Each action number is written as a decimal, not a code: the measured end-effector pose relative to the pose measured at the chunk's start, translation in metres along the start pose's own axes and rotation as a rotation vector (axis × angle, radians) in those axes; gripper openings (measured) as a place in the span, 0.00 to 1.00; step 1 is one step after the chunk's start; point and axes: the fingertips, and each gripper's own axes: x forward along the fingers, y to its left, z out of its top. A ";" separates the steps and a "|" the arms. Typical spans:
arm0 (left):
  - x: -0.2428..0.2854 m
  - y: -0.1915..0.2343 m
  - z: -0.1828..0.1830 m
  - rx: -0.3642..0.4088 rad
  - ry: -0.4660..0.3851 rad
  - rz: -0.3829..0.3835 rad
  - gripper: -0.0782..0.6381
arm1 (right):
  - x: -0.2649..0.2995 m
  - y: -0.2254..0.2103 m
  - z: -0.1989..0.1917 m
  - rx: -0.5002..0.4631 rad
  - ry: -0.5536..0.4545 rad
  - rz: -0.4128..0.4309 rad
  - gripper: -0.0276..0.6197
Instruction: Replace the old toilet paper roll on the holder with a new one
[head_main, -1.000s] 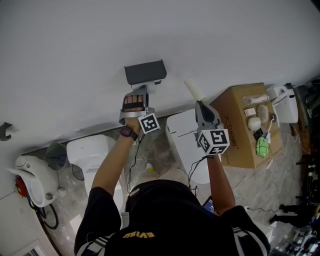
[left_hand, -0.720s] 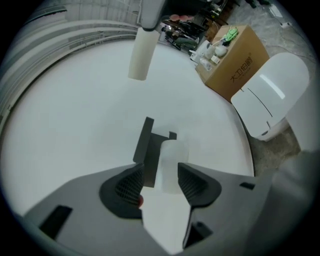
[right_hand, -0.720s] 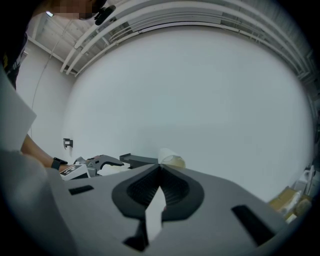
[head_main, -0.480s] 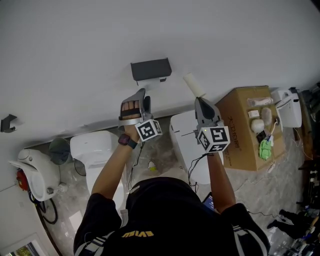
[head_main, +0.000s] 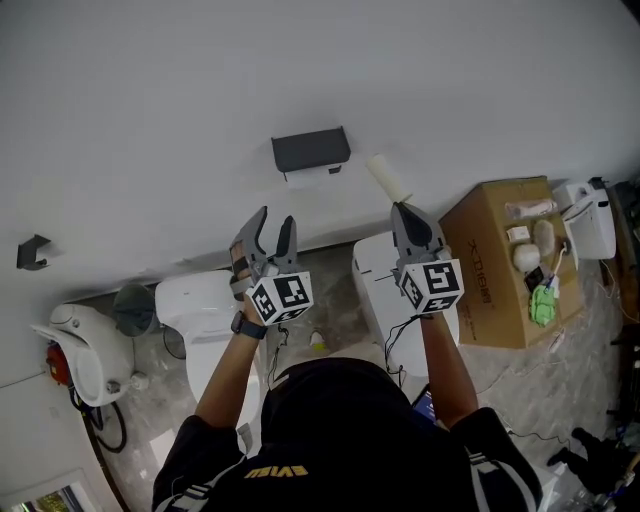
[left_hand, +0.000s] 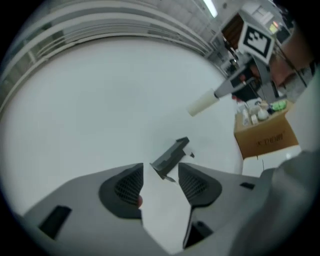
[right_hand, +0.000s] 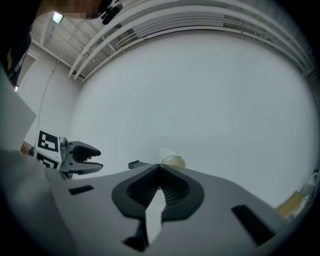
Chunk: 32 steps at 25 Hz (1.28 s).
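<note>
The right gripper (head_main: 402, 207) was clamped on a bare cardboard tube (head_main: 388, 178), while the left gripper (head_main: 275, 216) stood parted and empty below the wall holder (head_main: 311, 150).

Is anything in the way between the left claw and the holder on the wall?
Nothing visible. The left claw, open and empty, faces the holder across open air; the right claw with its cardboard tube is off to the side.
</note>
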 end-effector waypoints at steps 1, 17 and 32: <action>-0.007 0.010 0.004 -0.046 -0.033 0.022 0.42 | 0.000 0.002 0.001 0.000 -0.002 0.005 0.04; -0.073 0.075 -0.007 -0.677 -0.132 -0.056 0.42 | -0.008 0.024 0.020 -0.012 -0.034 0.053 0.04; -0.081 0.102 -0.011 -0.661 -0.163 -0.018 0.38 | -0.020 0.016 0.037 -0.020 -0.064 0.022 0.04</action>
